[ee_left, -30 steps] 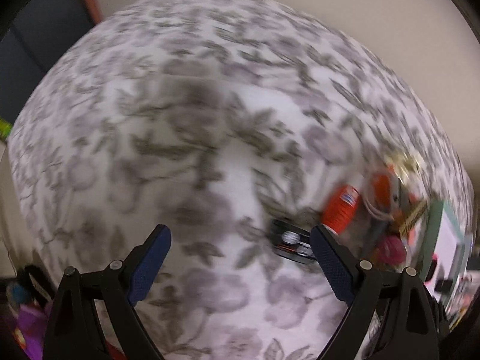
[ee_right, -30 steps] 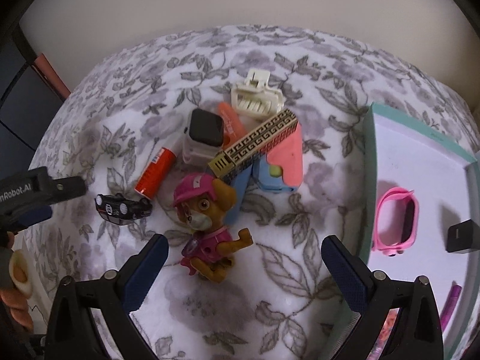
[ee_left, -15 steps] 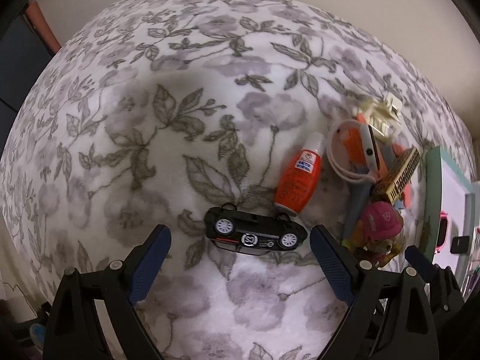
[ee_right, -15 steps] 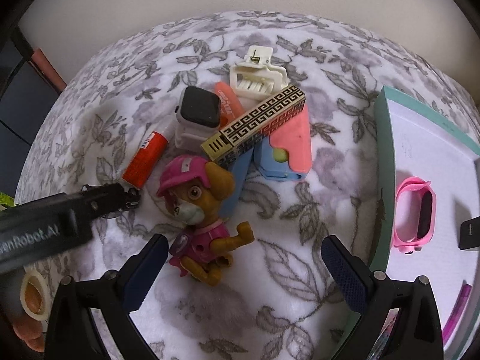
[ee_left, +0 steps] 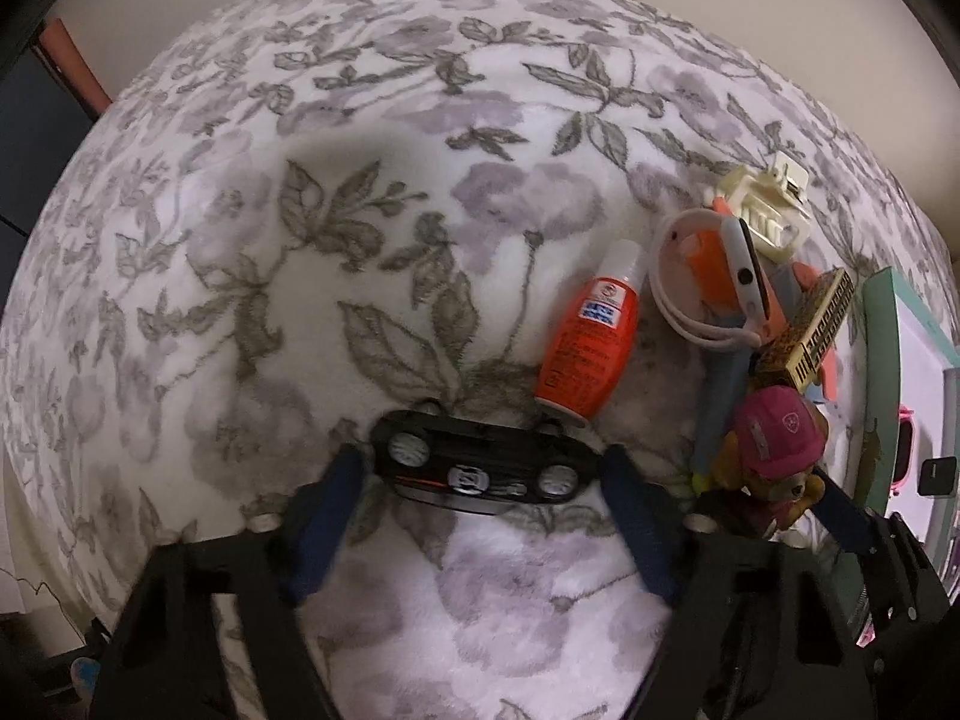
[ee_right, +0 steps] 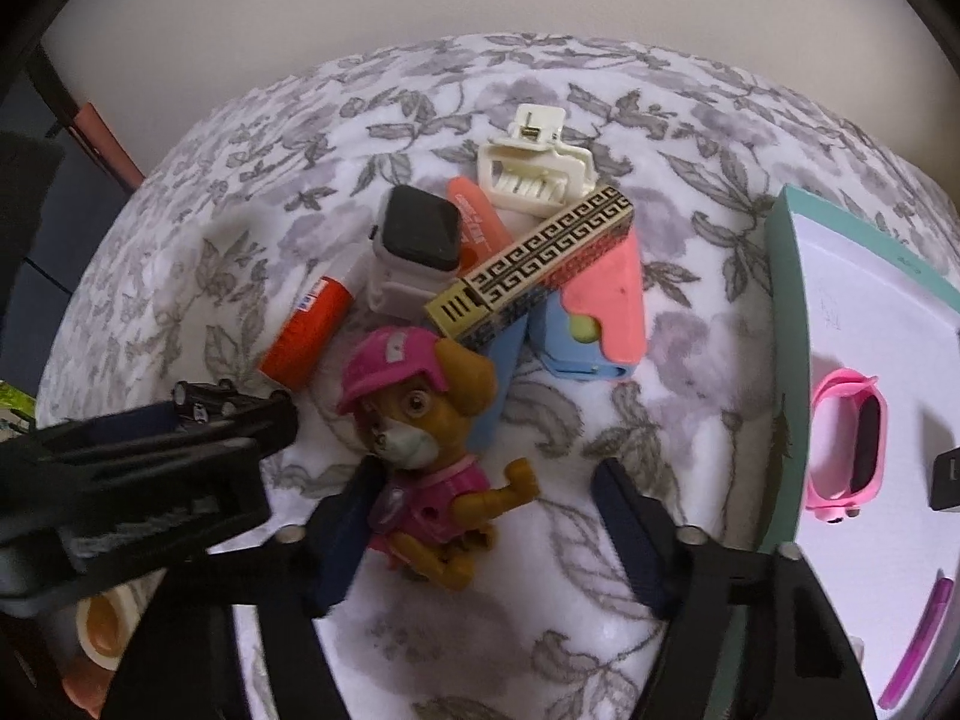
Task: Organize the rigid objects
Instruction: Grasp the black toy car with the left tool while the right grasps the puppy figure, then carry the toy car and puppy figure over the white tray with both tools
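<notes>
A black toy car [ee_left: 480,463] lies on its side on the floral blanket, between the open jaws of my left gripper [ee_left: 483,474]; the fingers flank it closely at both ends. In the right wrist view the car [ee_right: 204,399] is mostly hidden behind the left gripper. My right gripper [ee_right: 486,498] is open around a toy puppy with a pink cap [ee_right: 420,438], its left finger close against the puppy. The puppy also shows in the left wrist view [ee_left: 774,456].
A pile lies on the blanket: orange glue bottle [ee_left: 591,342], white smartwatch [ee_right: 414,246], cream hair clip [ee_right: 534,171], patterned box [ee_right: 534,261], pink and blue cases [ee_right: 600,312]. A teal-rimmed tray [ee_right: 786,324] at right holds a pink band [ee_right: 852,444].
My left gripper swung onto the pile and moved down until its jaws straddle the toy car. My right gripper advanced over the puppy, which now sits between its fingers.
</notes>
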